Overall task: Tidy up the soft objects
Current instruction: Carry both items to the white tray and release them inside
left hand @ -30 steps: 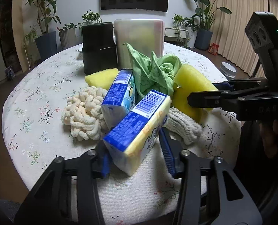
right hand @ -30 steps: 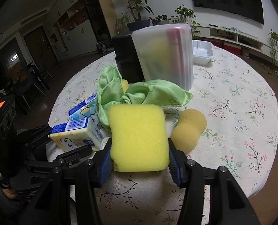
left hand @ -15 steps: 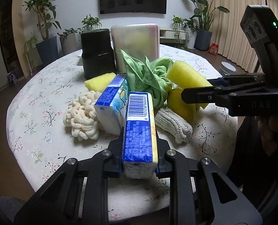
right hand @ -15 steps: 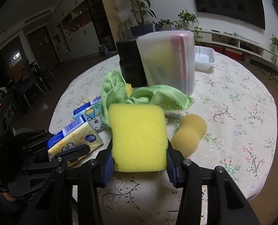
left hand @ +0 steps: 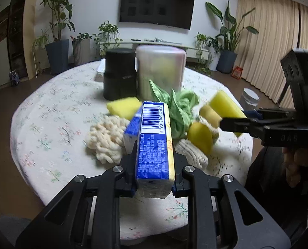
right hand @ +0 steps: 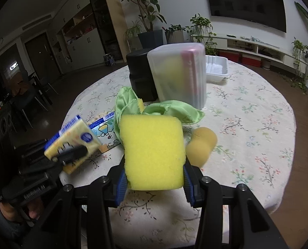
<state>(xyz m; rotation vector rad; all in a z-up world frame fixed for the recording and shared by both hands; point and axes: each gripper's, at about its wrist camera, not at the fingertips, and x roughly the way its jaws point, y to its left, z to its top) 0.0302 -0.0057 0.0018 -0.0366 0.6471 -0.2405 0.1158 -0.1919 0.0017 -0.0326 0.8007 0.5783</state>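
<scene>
Left gripper [left hand: 154, 173] is clamped tight on a blue-and-yellow tissue pack [left hand: 154, 143], barcode face up, pack standing on edge between the pads and sticking forward out of the jaws, lifted clear of the floral tablecloth [left hand: 56, 112]. Right gripper [right hand: 154, 179] squeezes a yellow sponge [right hand: 153, 151] by its two side edges; jaws part-way open around it, pads pressing in, sponge held upright above the table edge.

On the table beyond the left jaws: a second tissue pack [left hand: 133, 128] just behind the held one, cream chenille mitt [left hand: 106, 141] to its left, another yellow sponge [left hand: 122, 106] behind, green cloth [left hand: 179, 108] bunched in the middle, peanut-shaped yellow sponge [left hand: 201, 134] and a knitted cream cloth [left hand: 193, 155] to the right. Black canister [left hand: 119, 76] and frosted plastic container [left hand: 160, 70] stand upright side by side at the back, touching the green cloth. White tray [right hand: 216, 68] lies behind the container.
</scene>
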